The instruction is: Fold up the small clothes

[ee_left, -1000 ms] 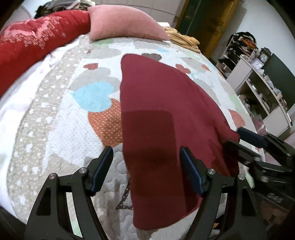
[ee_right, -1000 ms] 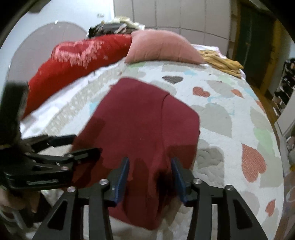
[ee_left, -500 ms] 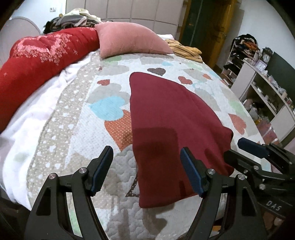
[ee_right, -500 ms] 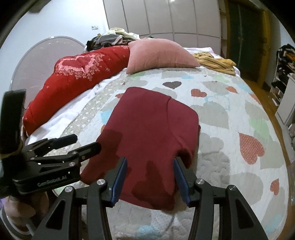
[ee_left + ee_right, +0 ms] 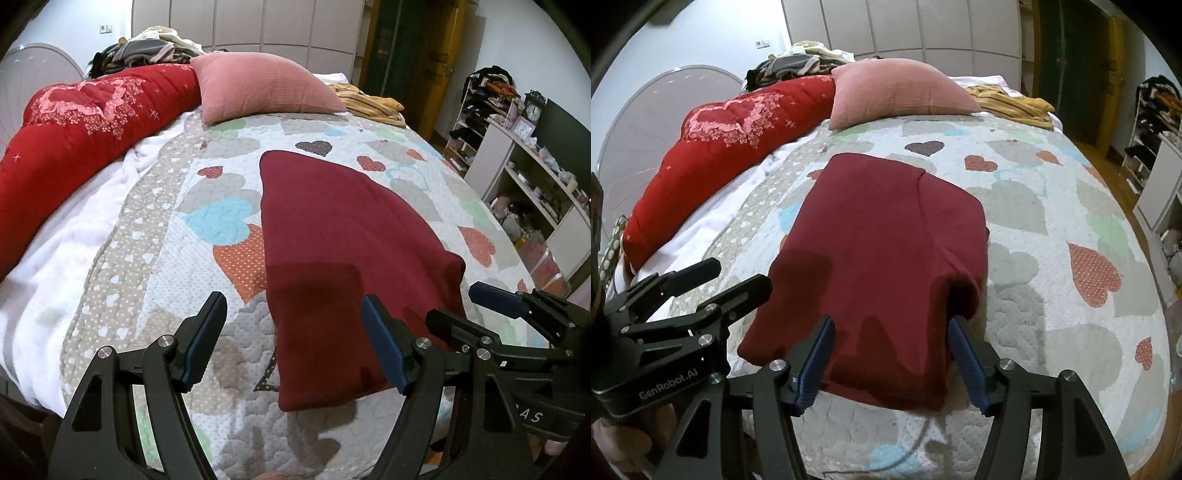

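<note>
The right gripper (image 5: 890,360) hangs over the near edge of the dark red garment (image 5: 886,258); its jaws have just been opening and now stand apart, cloth below and between them but not pinched. The left gripper (image 5: 295,343) is likewise spread wide, empty, above the garment's near left corner. Both tools tilt downward, which suggests a fold has been released and the hands are clear for the next grasp.

The garment lies folded near the foot of the bed, on the heart-patterned quilt (image 5: 1052,221). It forms a rough rectangle, with a doubled layer showing as a raised seam line down the right part and a rolled, slightly bulging right edge. The fabric looks like a soft, matte knit, thick enough to hold its fold. The quilt is stitched and dimpled, offering a grippy surface. Beyond lie a ribbed pink cushion (image 5: 901,92) and a red padded blanket (image 5: 731,140).
</note>
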`<control>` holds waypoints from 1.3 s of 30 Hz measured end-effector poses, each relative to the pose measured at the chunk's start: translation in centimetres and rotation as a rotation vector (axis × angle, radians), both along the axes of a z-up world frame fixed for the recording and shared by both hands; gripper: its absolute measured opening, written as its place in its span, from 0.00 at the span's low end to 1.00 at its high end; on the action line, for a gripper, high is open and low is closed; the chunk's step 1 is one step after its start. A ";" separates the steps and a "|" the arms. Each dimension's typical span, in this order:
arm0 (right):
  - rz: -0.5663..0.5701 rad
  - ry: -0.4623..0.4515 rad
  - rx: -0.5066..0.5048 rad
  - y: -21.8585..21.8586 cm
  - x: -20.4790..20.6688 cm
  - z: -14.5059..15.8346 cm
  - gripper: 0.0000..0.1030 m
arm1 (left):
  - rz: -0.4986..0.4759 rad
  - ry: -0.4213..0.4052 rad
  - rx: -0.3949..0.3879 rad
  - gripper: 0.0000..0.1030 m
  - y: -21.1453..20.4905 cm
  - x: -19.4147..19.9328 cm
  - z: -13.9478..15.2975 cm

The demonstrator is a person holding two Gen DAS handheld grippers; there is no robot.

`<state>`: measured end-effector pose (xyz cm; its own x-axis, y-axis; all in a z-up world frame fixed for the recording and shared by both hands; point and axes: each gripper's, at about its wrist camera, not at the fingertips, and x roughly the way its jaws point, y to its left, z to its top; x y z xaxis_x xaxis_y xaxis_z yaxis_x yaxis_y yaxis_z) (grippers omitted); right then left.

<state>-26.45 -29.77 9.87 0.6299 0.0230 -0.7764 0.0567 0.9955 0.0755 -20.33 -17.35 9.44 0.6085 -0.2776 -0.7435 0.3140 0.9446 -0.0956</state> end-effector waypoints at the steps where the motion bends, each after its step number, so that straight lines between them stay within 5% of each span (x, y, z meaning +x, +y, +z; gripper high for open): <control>1: -0.001 0.001 0.000 0.0 0.0 0.0 0.61 | 0.002 -0.002 0.005 0.74 -0.1 0.0 0.0; 39: -0.015 0.046 0.013 -0.8 1.0 -1.4 0.61 | 0.012 0.022 0.018 0.74 -0.2 1.1 -1.8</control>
